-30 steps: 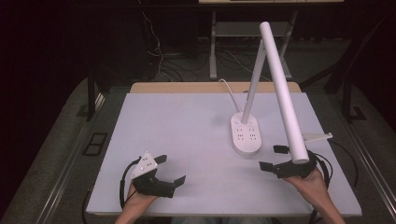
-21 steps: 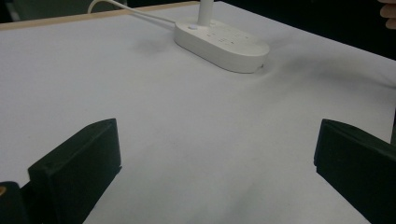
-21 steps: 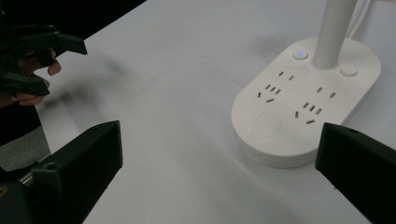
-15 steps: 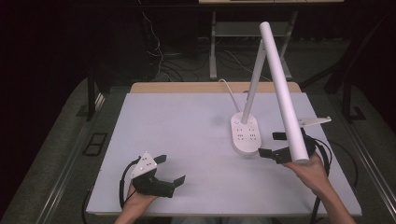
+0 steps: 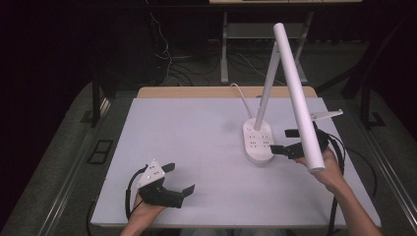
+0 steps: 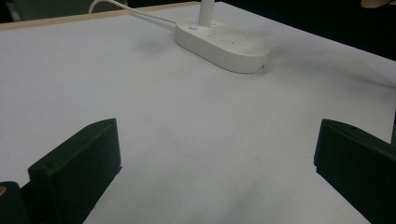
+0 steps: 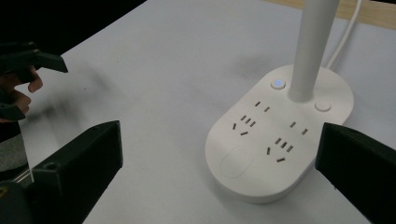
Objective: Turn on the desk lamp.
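Dark floor and cables surround the white table (image 5: 196, 128), where a white desk lamp (image 5: 259, 142) stands right of centre, toward the right edge. Its oval base (image 7: 280, 135), set with socket slots, a lit blue button (image 7: 278, 84) and a plain round button (image 7: 322, 106), lies flat on the table; a slim stem (image 5: 268, 83) rises from its far end, and a long white tube head (image 5: 297, 93) slopes down from the top toward the near right. A white cord (image 5: 241, 93) runs from the base to the far edge. The right gripper (image 5: 287, 142), held in a hand (image 5: 327, 167) near the right edge, hovers just beside the base's right side, its jaws spread wide and grasping nothing; in the right gripper view they frame the base without touching it. The left gripper (image 5: 179, 178), held in the other hand (image 5: 145, 209) at the near left corner, sits well apart from the lamp, jaws likewise spread over bare table.
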Demonstrator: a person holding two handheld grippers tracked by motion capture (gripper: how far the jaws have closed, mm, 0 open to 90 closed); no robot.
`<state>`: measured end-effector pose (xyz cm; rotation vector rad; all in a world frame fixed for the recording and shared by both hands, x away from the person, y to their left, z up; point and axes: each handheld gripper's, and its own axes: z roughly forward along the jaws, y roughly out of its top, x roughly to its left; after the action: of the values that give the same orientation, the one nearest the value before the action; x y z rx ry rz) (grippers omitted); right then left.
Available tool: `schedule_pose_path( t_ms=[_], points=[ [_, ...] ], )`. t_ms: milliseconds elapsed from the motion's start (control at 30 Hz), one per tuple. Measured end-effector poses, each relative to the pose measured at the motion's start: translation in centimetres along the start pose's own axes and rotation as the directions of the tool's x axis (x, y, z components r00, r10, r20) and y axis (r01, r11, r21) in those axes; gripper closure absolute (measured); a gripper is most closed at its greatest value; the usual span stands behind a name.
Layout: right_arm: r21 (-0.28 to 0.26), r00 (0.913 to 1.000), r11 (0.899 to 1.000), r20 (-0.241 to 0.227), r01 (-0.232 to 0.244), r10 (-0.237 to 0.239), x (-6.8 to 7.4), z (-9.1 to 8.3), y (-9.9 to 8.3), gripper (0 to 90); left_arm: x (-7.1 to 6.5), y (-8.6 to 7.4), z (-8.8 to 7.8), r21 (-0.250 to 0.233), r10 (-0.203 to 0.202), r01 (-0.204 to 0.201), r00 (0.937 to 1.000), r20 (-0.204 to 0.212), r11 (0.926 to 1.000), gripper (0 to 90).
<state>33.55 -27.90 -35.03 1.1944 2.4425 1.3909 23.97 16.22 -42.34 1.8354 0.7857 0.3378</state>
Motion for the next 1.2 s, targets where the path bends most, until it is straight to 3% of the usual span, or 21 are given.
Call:
schedule_pose_path(
  t_ms=[567,700,1200],
  points=[
    [0.041,0.9998,0.999,0.016,0.013,-0.014,-2.6,1.7,2.4,0.2,0.4,0.0,-0.3,-0.005,-0.003,0.003,0.9999,-0.01,1.0,0.0],
    [0.036,0.9995,0.999,0.03,0.01,-0.011,-3.4,1.8,2.9,13.0,0.4,0.1,-0.3,-0.006,-0.002,0.002,1.0,-0.009,1.0,0.0],
    [0.041,0.9983,0.999,0.057,-0.011,0.008,-5.9,3.4,3.9,30.9,0.5,0.1,-0.4,-0.009,-0.005,0.005,1.0,-0.007,0.9999,0.0]
  ],
)
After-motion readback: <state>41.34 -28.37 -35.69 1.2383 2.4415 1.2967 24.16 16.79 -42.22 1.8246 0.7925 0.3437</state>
